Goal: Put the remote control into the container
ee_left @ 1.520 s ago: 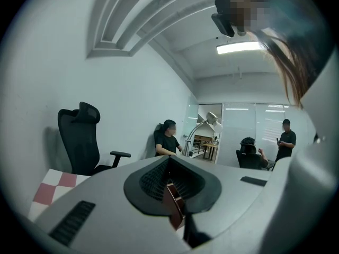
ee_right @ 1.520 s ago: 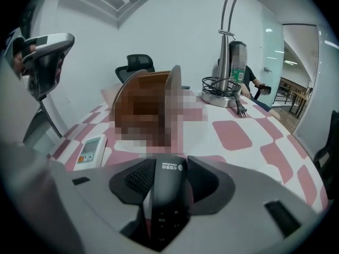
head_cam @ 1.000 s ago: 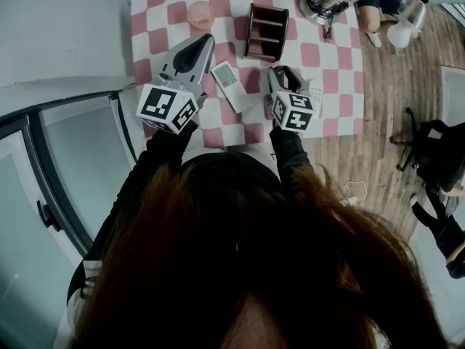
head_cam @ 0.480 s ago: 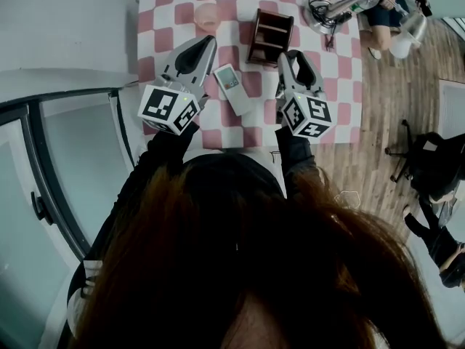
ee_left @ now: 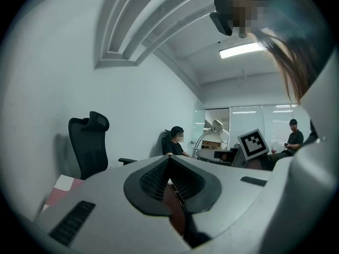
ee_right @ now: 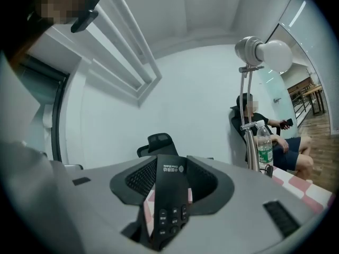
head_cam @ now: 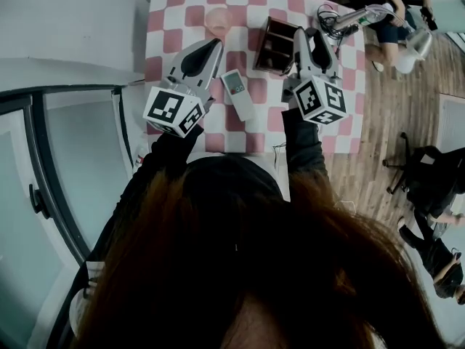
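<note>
Slim black plastic remote control [ee_right: 168, 205] is clamped lengthwise in the right gripper [head_cam: 314, 38], jaws partly spread on it, pointing far, with the brown wooden divided container [head_cam: 263, 46] just left of that gripper

You are in an office: a black high-backed swivel chair [ee_left: 89, 144] stands by the plain white wall, a long ceiling strip light [ee_left: 241, 50] glows overhead, and tall glass partitions [ee_left: 259, 121] close the far side. A person in dark clothes [ee_left: 175, 141] sits beyond. Pale wood-plank floor [head_cam: 378, 144] borders your pink-and-white chequered tabletop [head_cam: 163, 20].
</note>
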Demonstrator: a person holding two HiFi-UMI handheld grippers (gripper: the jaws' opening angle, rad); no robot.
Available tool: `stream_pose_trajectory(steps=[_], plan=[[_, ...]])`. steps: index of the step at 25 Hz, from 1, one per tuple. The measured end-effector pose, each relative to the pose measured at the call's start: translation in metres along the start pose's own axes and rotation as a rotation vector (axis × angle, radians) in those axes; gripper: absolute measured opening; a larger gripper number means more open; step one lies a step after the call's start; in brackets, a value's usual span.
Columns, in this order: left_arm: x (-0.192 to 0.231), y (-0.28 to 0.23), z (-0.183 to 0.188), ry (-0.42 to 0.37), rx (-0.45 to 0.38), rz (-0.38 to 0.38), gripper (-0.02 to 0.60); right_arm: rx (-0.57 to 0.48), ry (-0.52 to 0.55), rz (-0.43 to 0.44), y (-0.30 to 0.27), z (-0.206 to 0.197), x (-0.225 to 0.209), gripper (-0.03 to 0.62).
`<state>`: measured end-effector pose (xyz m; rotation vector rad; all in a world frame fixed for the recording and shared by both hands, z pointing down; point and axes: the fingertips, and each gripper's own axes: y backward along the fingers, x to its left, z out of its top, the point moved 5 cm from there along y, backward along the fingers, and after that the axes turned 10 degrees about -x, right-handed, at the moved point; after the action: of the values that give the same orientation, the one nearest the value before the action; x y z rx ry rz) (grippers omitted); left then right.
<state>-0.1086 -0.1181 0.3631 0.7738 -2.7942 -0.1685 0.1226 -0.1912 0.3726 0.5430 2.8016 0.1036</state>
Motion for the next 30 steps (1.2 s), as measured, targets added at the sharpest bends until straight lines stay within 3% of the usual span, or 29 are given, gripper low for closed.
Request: stream_pose_trajectory(steps=[9,17,30], plan=[[0.009,0.004,0.001,0.005,0.003,0.023,0.009,-0.113,-0.006,-0.043,-0.059,0.022,-0.017,0.181],[0.017,0.004,-0.001,0.006,0.01,0.045,0.009,-0.133,-0.041,-0.074,-0.091,0.011,-0.029,0.181],[0.023,-0.001,-0.01,0.013,0.037,0.057,0.009,-0.14,-0.047,-0.165,-0.08,-0.017,-0.044,0.181]])
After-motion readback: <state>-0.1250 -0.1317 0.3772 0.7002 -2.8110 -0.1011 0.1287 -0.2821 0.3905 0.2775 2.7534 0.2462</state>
